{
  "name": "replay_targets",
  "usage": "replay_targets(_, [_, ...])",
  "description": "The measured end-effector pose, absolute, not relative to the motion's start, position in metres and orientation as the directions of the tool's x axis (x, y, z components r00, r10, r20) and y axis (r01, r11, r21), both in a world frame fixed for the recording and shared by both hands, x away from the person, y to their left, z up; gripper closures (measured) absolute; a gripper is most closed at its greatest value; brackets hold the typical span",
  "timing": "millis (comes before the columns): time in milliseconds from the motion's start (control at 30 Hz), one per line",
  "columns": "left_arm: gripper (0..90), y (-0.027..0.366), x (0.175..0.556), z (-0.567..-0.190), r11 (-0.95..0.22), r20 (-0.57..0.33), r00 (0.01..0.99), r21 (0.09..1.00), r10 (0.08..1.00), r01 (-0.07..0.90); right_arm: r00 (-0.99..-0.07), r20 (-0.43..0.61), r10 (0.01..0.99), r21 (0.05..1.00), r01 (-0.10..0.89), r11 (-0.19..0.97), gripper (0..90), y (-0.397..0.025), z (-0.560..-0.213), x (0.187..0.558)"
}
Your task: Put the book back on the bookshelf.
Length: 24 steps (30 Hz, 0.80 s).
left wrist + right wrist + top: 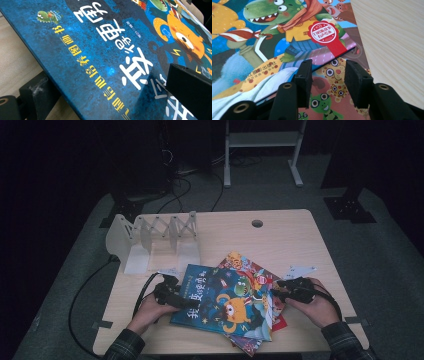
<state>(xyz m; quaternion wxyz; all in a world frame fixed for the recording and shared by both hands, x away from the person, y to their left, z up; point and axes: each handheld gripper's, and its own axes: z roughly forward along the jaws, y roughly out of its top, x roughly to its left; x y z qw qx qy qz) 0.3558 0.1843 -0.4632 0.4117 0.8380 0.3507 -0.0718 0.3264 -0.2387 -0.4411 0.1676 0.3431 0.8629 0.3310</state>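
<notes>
**Left jaws are biting the blue book's edge, right jaws are sitting open at the far side**

So the left gripper [176, 299] is clamping the near-left edge of the blue book [225, 302]. In the left gripper view one jaw is sitting under the cover against the table [17, 65] and the other is pressing down on top, so the blue book [105, 57] is running away from those jaws, up and to the right, with its long side stretching off ahead.

Over on the other side, the right gripper [327, 82] is hanging with its jaws parted and nothing between them. The blue book's corner [294, 32] is lying just ahead and to the left of its jaws, and the spotted book [332, 75] underneath is showing through the gap. In the high view the right gripper [290, 290] is sitting right at the pile's right edge.

My guess: the left hand is the one that's lifting, and the rack [155, 240] is waiting farther out, beyond the left jaws.
</notes>
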Motion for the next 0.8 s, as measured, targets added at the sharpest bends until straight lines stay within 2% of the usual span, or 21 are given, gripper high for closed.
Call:
replay_targets(333, [4.3, 0.192, 0.355, -0.454, -0.364, -0.432, 0.734, 0.665, 0.525, 0.652, -0.712, -0.037, 0.701, 0.692, 0.488, 0.532, 61.7, -0.237, -0.442, 0.326])
replay_targets(567, [4.3, 0.205, 0.354, -0.445, -0.276, -0.452, 0.718, 0.708, 0.529, 0.65, -0.731, -0.001, 0.683, 0.699, 0.488, 0.523, 61.6, -0.228, -0.443, 0.326])
replay_targets(800, [4.7, 0.205, 0.353, -0.435, -0.275, -0.442, 0.736, 0.727, 0.513, 0.629, -0.73, 0.006, 0.684, 0.695, 0.495, 0.522, 61.8, -0.227, -0.442, 0.326])
